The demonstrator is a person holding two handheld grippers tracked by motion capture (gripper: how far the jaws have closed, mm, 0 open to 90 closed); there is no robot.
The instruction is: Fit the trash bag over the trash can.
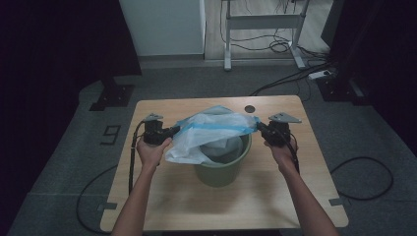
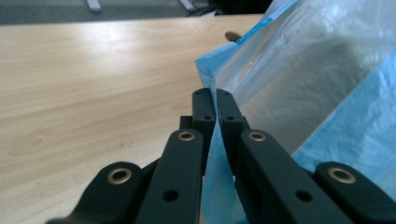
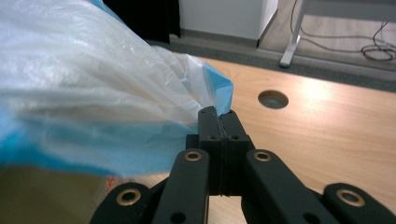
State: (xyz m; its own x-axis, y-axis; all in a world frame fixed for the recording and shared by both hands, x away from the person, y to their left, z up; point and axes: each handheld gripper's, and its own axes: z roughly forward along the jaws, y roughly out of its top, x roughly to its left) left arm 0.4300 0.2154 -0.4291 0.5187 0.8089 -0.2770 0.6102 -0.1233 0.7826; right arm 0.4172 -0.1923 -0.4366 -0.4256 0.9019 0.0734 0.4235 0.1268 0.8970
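Above the green bin, 2 tongs, left and right, clamp the bag rim taut, apparently mid-lining; next, lowering it over the rim.

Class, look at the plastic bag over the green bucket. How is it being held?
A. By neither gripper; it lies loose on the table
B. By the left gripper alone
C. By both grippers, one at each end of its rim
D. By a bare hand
C: the left gripper and right gripper are each shut on a blue-edged end of the plastic bag, stretched above the green bucket.
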